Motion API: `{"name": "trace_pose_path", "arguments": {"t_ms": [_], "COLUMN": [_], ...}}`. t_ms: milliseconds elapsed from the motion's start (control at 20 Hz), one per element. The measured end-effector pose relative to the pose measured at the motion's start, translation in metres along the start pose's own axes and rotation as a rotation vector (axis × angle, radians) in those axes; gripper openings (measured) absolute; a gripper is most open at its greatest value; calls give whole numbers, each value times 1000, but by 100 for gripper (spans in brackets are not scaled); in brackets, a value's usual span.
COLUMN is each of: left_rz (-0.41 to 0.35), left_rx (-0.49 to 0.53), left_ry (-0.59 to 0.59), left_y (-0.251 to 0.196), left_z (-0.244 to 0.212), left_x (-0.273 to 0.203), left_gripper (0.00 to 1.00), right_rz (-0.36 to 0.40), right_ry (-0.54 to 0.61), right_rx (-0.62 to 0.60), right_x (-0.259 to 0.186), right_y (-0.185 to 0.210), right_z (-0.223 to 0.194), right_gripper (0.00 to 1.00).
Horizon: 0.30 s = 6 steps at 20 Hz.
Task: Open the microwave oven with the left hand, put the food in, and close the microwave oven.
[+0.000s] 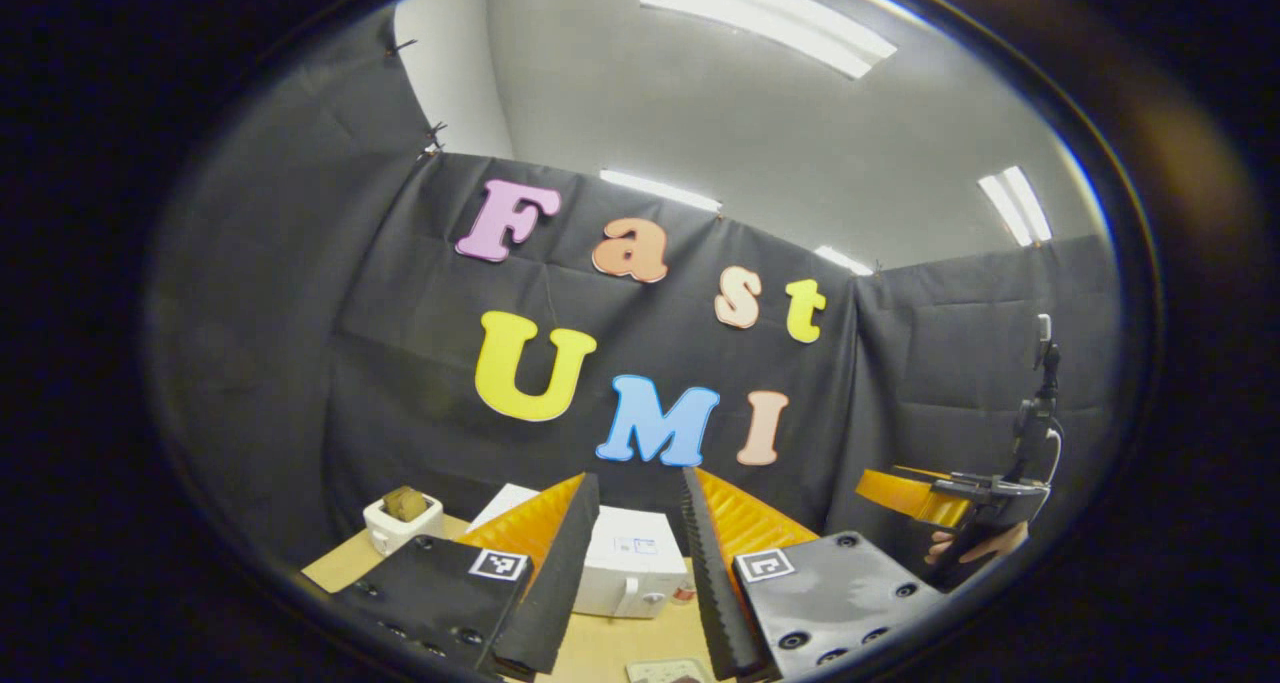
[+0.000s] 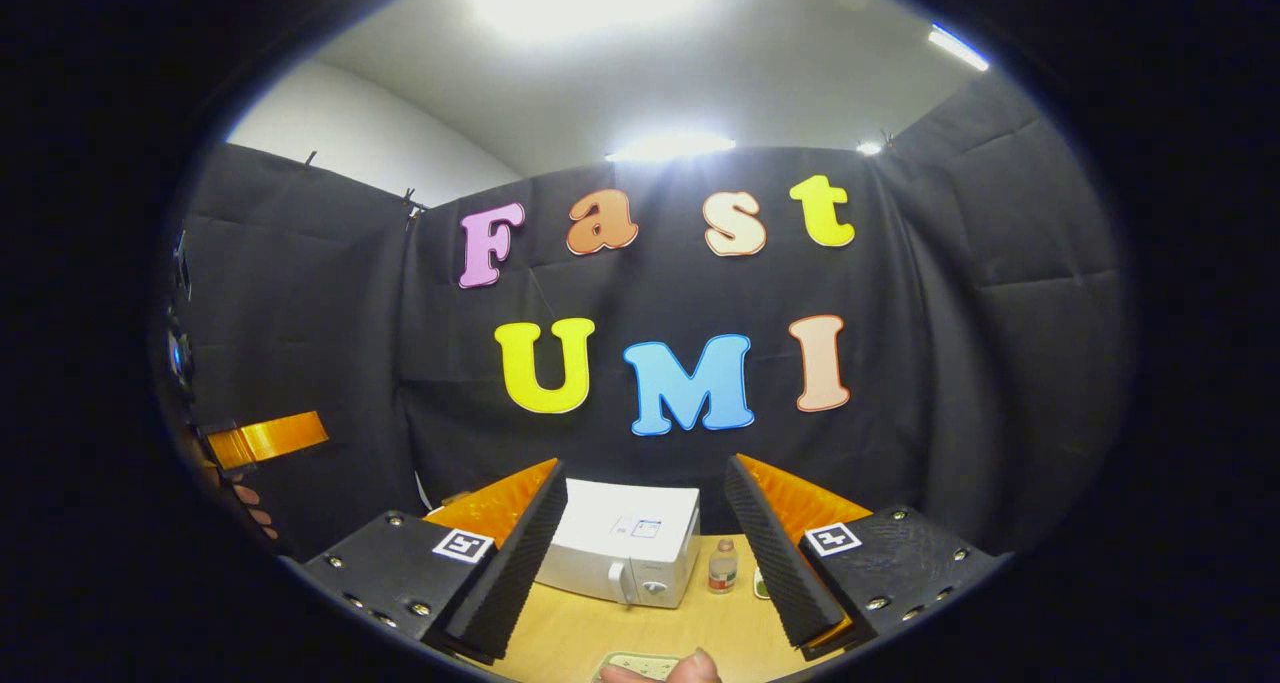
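Left gripper [image 1: 634, 573] hovering w/ fingers spread wide, nothing btwn them, right gripper [image 2: 645, 553] likewise gaping & empty, both facing white microwave [image 2: 625, 548] sitting door-closed at back of wooden table [image 2: 570, 643], small bottle [image 2: 722, 567] just beside it, food in white container [image 1: 402, 521] standing off to microwave's side
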<state>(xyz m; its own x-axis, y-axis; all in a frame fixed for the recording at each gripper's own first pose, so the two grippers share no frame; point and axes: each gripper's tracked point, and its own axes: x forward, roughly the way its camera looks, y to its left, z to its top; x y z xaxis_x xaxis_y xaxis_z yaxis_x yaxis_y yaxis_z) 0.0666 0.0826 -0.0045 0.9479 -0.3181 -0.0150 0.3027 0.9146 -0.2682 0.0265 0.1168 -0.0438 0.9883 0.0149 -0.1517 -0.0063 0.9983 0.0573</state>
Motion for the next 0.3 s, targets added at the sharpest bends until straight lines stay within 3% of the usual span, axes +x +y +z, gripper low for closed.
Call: {"name": "trace_pose_path", "arguments": {"t_ms": [150, 200, 300], "left_rz": [-4, -1, 7], "left_rx": [13, 38, 115], "left_ry": [36, 46, 43], "left_y": [12, 17, 17], "left_z": [-13, -19, -17], "left_x": [9, 10, 12], "left_gripper": [61, 55, 55], "right_rz": [-8, 0, 6], "right_ry": [16, 19, 11], "right_rx": [-35, -34, -40], "right_x": [2, 3, 2], "right_y": [10, 15, 20], "right_z": [-7, -7, -5], "right_gripper": [97, 97, 97]}}
